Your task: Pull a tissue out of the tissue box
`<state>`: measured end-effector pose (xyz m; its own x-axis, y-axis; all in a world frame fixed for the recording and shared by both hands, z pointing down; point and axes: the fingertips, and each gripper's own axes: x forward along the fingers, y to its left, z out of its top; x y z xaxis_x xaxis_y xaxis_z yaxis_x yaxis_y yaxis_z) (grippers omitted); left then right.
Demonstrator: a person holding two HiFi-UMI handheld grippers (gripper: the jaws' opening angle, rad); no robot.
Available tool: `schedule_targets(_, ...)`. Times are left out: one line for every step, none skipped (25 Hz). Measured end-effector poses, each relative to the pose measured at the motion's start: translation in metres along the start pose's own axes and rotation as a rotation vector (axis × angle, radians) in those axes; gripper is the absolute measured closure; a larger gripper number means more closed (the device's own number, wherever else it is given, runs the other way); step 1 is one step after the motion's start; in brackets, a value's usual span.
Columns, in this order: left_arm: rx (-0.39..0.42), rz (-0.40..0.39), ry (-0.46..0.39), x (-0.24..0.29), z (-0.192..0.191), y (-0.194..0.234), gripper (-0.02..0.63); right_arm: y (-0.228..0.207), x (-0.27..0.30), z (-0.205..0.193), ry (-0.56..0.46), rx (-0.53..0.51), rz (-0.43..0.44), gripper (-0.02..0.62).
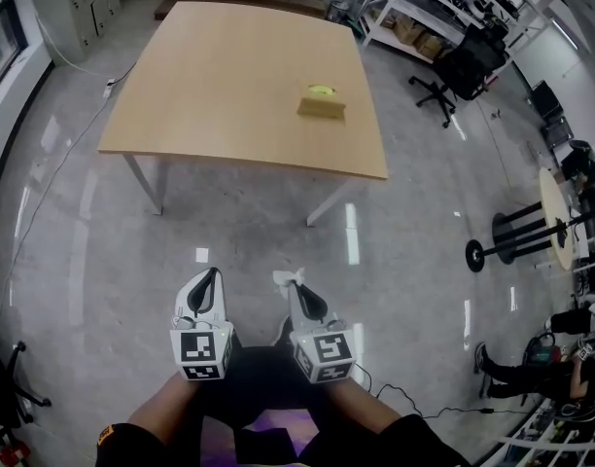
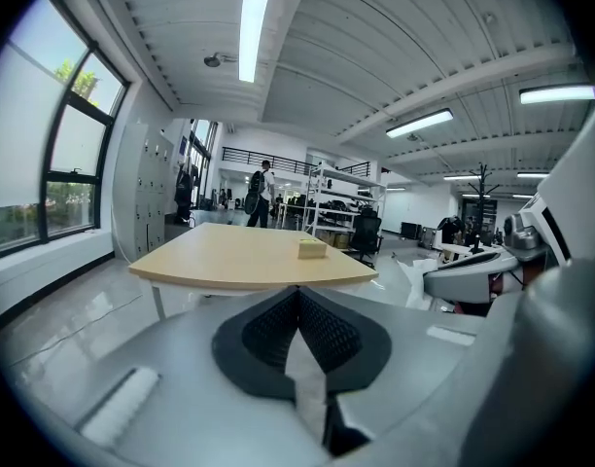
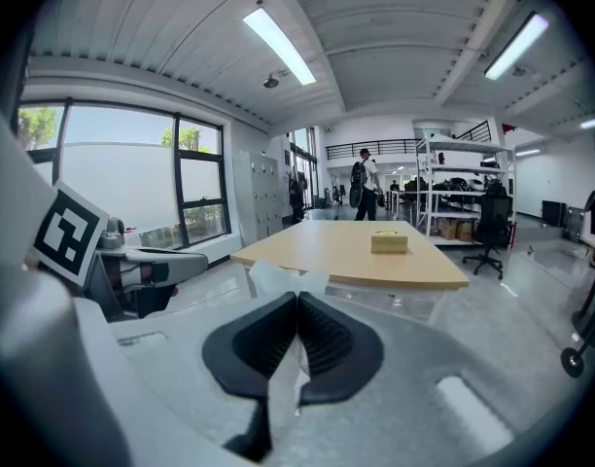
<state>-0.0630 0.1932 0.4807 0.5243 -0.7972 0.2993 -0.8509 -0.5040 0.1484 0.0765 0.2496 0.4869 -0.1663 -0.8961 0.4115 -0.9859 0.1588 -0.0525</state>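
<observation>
The yellow-topped tissue box (image 1: 321,105) sits on the right part of the wooden table (image 1: 229,76), far ahead of both grippers; it also shows as the box (image 2: 312,249) and the box (image 3: 389,242). My right gripper (image 1: 296,285) is shut on a white tissue (image 1: 286,278) whose crumpled end pokes out past the tips. In the right gripper view the tissue (image 3: 283,281) sticks out beyond the closed right gripper (image 3: 297,298). My left gripper (image 1: 211,273) is beside it, and the left gripper (image 2: 297,291) has its jaws shut with nothing between them. Both hang over the floor, well short of the table.
A black office chair (image 1: 461,70) and metal shelves (image 1: 414,13) stand beyond the table's right side. A round stand table (image 1: 553,224) and a seated person (image 1: 545,373) are at the right. A person (image 3: 362,189) stands far behind the table. Lockers (image 1: 79,3) line the left wall.
</observation>
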Motion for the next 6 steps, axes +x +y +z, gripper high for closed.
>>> schedule_targets(-0.005,0.007,-0.001,-0.001,0.001,0.004,0.588,0.002,0.002,0.002,0.000,-0.002,0.004,0.598)
schedule_targets(-0.010,0.011,-0.002,-0.002,0.000,0.007,0.588,0.005,0.004,0.003,0.000,-0.004,0.008,0.598)
schedule_targets(-0.013,0.014,-0.002,-0.003,-0.001,0.011,0.588,0.007,0.007,0.004,-0.001,-0.006,0.011,0.598)
schedule_targets(-0.016,0.016,-0.001,-0.003,-0.002,0.015,0.588,0.010,0.010,0.005,-0.002,-0.008,0.013,0.598)
schedule_targets(-0.019,0.019,0.000,-0.003,-0.004,0.019,0.588,0.013,0.012,0.006,-0.004,-0.011,0.015,0.598)
schedule_targets(-0.021,0.021,0.002,-0.004,-0.005,0.022,0.588,0.015,0.015,0.007,-0.005,-0.014,0.017,0.598)
